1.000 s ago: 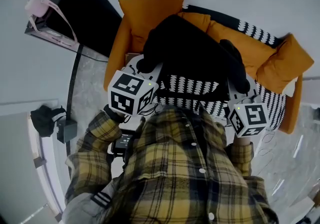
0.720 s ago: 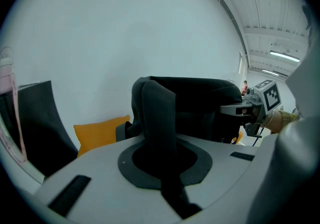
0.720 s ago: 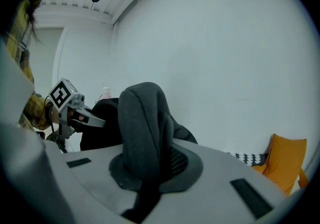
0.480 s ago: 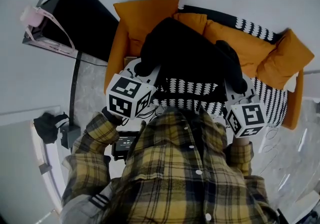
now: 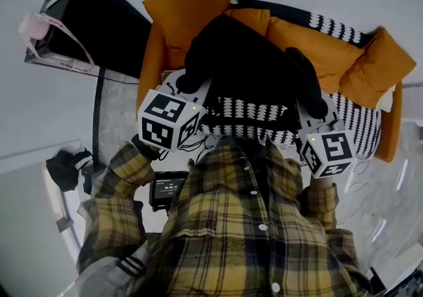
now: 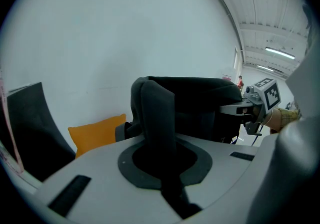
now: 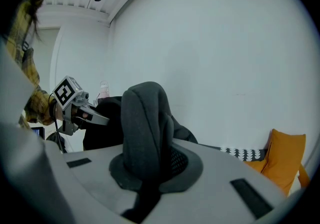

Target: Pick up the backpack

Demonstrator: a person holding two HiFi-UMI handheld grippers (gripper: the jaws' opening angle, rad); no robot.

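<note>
Orange sofa [image 5: 188, 14] forms the backdrop; left gripper [image 6: 161, 157] is clenched on one padded strap [image 6: 158, 113]; right gripper [image 7: 149, 168] is clenched on the second strap [image 7: 144, 118]; black backpack [image 5: 251, 64] sits directly ahead, between both tools.

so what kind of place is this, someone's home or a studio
Probably a living-room corner staged in a larger hall: an orange sofa with a black-and-white patterned throw, yet the left gripper view shows a high ceiling with strip lights.

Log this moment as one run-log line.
left gripper: shut on backpack strap | right gripper: shut on other strap | backpack: over orange sofa
</note>
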